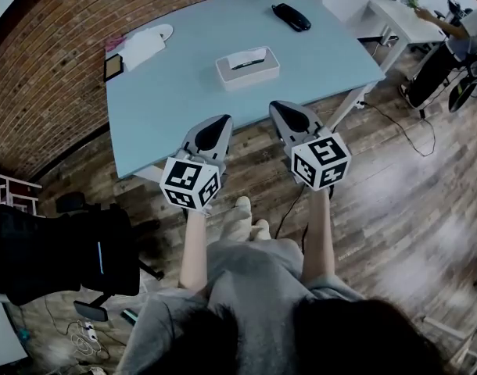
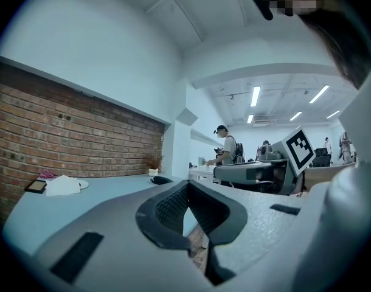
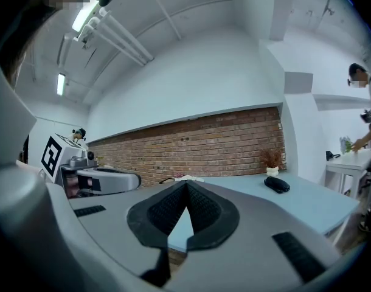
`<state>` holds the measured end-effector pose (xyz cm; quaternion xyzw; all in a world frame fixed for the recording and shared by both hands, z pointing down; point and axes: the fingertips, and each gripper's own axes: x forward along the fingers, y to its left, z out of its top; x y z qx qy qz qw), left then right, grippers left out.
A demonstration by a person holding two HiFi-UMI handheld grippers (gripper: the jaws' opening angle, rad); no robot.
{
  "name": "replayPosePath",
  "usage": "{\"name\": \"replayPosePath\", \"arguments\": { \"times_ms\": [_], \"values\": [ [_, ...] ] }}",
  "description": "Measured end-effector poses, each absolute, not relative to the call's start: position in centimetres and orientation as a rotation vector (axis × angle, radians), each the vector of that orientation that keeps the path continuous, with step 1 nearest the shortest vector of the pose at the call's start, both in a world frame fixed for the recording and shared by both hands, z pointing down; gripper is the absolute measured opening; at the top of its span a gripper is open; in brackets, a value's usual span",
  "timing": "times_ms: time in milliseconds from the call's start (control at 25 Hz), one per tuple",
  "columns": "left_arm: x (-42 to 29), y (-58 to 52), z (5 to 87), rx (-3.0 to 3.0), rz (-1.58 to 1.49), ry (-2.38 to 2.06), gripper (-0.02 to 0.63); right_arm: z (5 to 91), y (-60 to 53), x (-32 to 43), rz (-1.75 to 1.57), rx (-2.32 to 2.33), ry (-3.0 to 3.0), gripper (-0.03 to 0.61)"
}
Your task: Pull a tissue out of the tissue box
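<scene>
A white tissue box [image 1: 247,66] with a tissue showing in its top slot sits near the middle of the light blue table [image 1: 168,108]. Both grippers hover at the table's near edge, short of the box. My left gripper [image 1: 217,123] is shut with nothing in it, and its dark ribbed pads [image 2: 173,208] meet at the tip. Beside it on the right, my right gripper [image 1: 288,109] is shut and empty too, its pads [image 3: 204,207] touching at the tip. Neither gripper view shows the box clearly.
On the table's far side lie a black case [image 1: 291,16], a white cloth on a plate [image 1: 145,45] and a small dark frame [image 1: 113,67]. A black office chair [image 1: 59,252] stands at the left. A person [image 1: 465,30] works at a white desk at the far right.
</scene>
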<state>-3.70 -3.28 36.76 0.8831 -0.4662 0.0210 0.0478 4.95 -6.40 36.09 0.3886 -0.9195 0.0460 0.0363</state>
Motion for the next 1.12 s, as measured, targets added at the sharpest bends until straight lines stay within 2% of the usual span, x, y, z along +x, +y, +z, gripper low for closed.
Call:
{"name": "replayPosePath", "arguments": {
  "times_ms": [520,1120],
  "values": [
    [-3.6,-8.0,37.8,2.702,0.05,-1.372,0.003,36.2,-11.1,5.7,0.127,1.234,-2.79,-0.002],
    [-6.1,-17.9,39.2,2.695,0.05,-1.318,0.003,37.3,-20.6,2.8,0.118,1.214,-2.738,-0.002]
  ]
}}
